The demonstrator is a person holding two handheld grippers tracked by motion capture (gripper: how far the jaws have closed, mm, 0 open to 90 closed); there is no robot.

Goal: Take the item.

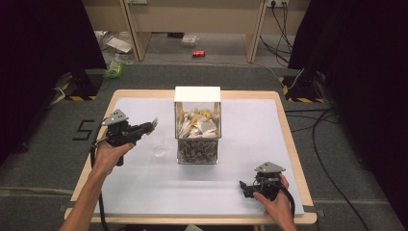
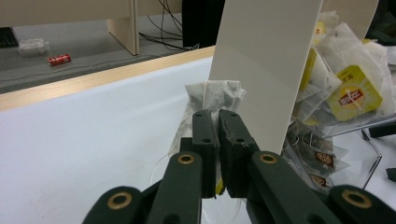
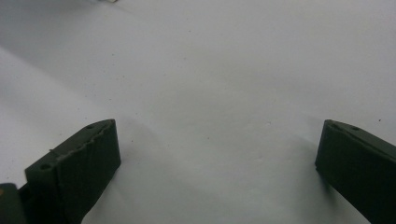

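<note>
My left gripper [image 1: 152, 124] [image 2: 218, 116] is shut on a white tea bag [image 2: 215, 95] [image 1: 154, 121], which sticks up past the pinched jaws. It hovers left of a clear box [image 1: 197, 130] [image 2: 261, 70] with a white lid, full of tea bags [image 1: 197, 126] [image 2: 348, 88]. A small clear glass cup [image 1: 159, 150] stands on the mat just below and right of the left gripper; its rim [image 2: 161, 165] shows under the jaws. At the table's front right, my right gripper [image 1: 244, 187] [image 3: 217, 154] rests low over bare white mat, jaws wide apart, nothing between them.
The white mat [image 1: 250, 144] covers a wooden table [image 1: 288, 139]. Beyond the far edge lie a grey floor, cables [image 1: 276, 43], a red can [image 1: 198, 53] [image 2: 59, 59] and wooden furniture legs [image 1: 134, 29]. Dark curtains stand at both sides.
</note>
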